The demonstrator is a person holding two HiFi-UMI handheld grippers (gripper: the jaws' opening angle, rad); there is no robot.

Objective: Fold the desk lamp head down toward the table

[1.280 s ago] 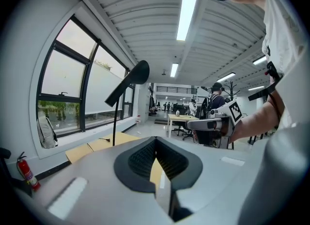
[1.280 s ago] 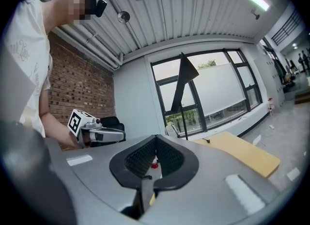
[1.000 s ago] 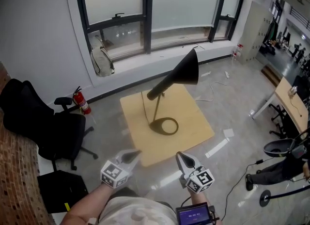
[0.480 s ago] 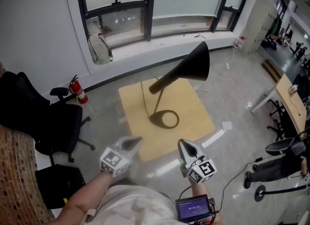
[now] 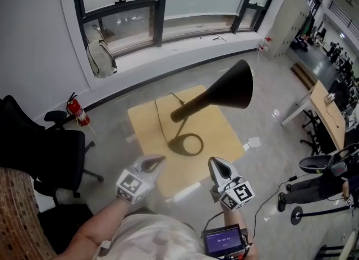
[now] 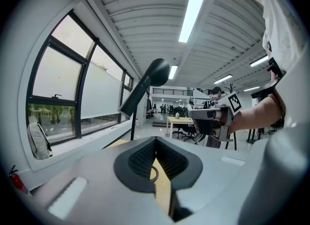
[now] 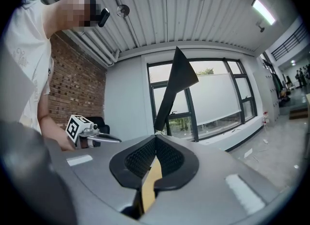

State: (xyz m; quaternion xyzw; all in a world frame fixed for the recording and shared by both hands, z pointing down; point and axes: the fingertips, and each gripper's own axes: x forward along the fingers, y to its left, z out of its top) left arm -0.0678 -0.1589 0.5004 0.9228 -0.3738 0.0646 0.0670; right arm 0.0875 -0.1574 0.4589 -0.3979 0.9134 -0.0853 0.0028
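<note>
A black desk lamp stands on a small square wooden table (image 5: 221, 138). Its ring base (image 5: 185, 144) rests near the table's middle, and its cone head (image 5: 235, 85) is raised and tilted up to the right. My left gripper (image 5: 152, 162) hovers shut and empty off the table's near left corner. My right gripper (image 5: 220, 167) is shut and empty off the near right edge. In the left gripper view the lamp head (image 6: 156, 72) rises ahead, with the right gripper (image 6: 209, 117) to the right. In the right gripper view the lamp head (image 7: 178, 76) towers just ahead.
A black office chair (image 5: 42, 152) and a red fire extinguisher (image 5: 77, 112) stand left of the table. A grey backpack (image 5: 98, 57) leans on the window sill behind. Desks and chairs (image 5: 328, 124) are at the right. A cable runs from the lamp over the table's far edge.
Both grippers have moved closer to the table, still shut. The view has shifted, so the lamp head looms larger and nearer.
</note>
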